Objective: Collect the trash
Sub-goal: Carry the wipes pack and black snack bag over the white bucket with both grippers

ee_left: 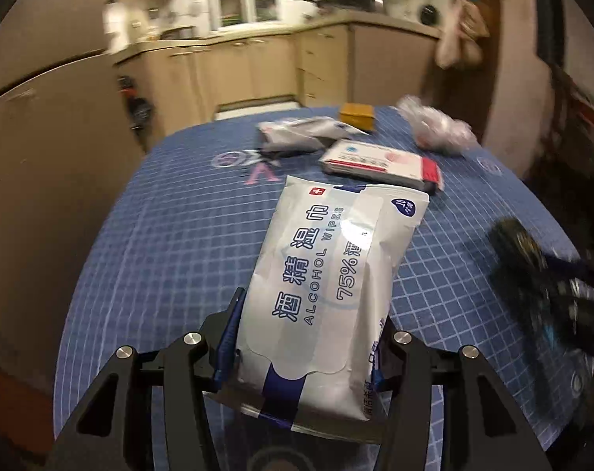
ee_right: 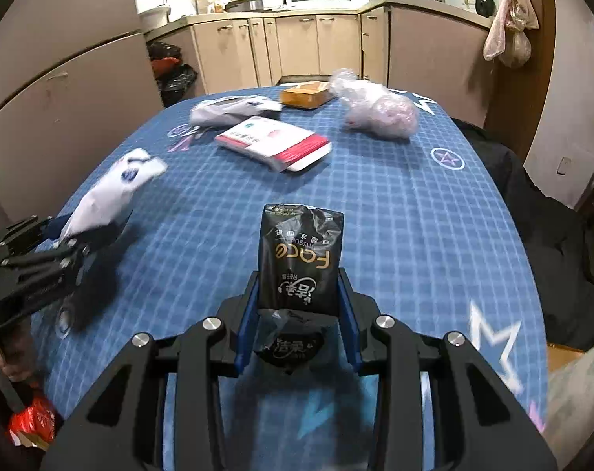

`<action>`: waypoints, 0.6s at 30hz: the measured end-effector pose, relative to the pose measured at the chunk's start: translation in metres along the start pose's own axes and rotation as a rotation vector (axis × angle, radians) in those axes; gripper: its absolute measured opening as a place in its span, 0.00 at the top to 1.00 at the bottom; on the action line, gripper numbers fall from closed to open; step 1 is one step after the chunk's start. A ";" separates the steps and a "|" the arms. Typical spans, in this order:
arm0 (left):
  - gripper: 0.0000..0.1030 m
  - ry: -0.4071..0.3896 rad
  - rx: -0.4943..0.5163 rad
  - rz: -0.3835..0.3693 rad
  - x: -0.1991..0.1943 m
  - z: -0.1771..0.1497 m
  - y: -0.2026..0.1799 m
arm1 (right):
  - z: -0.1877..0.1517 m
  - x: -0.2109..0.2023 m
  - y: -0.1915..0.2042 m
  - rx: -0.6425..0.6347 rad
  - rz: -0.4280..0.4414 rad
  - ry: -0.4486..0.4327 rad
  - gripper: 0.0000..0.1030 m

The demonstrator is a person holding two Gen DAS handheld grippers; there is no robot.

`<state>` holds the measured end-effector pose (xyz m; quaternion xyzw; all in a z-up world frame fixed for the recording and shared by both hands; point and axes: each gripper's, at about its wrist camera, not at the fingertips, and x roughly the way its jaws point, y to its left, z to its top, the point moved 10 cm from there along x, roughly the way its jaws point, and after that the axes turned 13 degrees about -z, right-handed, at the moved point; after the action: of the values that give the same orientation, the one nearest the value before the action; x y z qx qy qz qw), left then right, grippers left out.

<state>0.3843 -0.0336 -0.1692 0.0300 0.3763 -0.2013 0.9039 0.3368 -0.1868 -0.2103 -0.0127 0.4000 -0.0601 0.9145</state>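
Left gripper (ee_left: 306, 337): jaws clamped on the lower end of the alcohol wipes pack (ee_left: 328, 274), lower centre of the left wrist view; blue finger pads (ee_left: 228, 337) press its two sides.
Alcohol wipes pack: white with blue print, held up off the table, its top end leaning toward frame centre. In the right wrist view the same pack shows blurred at mid left.
Right gripper (ee_right: 298, 306): jaws closed on the black tissue packet (ee_right: 300, 259), lower centre of the right wrist view; packet upright, crumpled at its lower end.
Table (ee_right: 414, 216): blue checked cloth with star prints, filling the middle of both views.
Red-and-white pack (ee_right: 273, 143): lies flat, above frame centre, well apart from both grippers.
Crumpled white wrapper (ee_right: 230, 112): just beyond the red-and-white pack, to its upper left.
Orange box (ee_right: 306, 94): at the far table edge, top centre.
Clear plastic bag (ee_right: 375, 112): bunched, just right of the orange box.
Red wrapper (ee_right: 33, 422): lower left corner, below the table edge.
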 end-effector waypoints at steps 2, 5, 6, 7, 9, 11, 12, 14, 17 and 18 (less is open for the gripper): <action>0.49 -0.028 -0.021 0.036 -0.009 -0.002 0.002 | -0.005 -0.007 0.008 -0.008 0.004 -0.007 0.66; 0.49 -0.077 -0.051 0.081 -0.026 -0.003 0.000 | -0.014 -0.021 0.022 -0.054 -0.021 -0.041 0.66; 0.49 -0.088 -0.058 0.088 -0.032 -0.004 0.000 | -0.015 -0.026 0.025 -0.063 -0.026 -0.050 0.66; 0.49 -0.099 -0.064 0.098 -0.036 -0.004 0.000 | -0.017 -0.031 0.028 -0.071 -0.026 -0.059 0.66; 0.49 -0.121 -0.068 0.118 -0.045 -0.004 -0.001 | -0.020 -0.038 0.032 -0.072 -0.022 -0.068 0.66; 0.49 -0.129 -0.069 0.123 -0.051 -0.005 -0.003 | -0.021 -0.043 0.032 -0.071 -0.019 -0.077 0.66; 0.49 -0.135 -0.068 0.126 -0.054 -0.004 -0.004 | -0.021 -0.046 0.032 -0.070 -0.021 -0.081 0.66; 0.49 -0.150 -0.064 0.135 -0.060 -0.003 -0.007 | -0.021 -0.050 0.030 -0.066 -0.025 -0.090 0.66; 0.49 -0.162 -0.054 0.137 -0.066 -0.003 -0.013 | -0.020 -0.054 0.027 -0.058 -0.027 -0.097 0.66; 0.49 -0.164 -0.052 0.136 -0.067 -0.002 -0.015 | -0.021 -0.056 0.026 -0.055 -0.028 -0.100 0.66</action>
<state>0.3346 -0.0239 -0.1234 0.0154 0.3032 -0.1316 0.9437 0.2863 -0.1541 -0.1850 -0.0466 0.3550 -0.0611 0.9317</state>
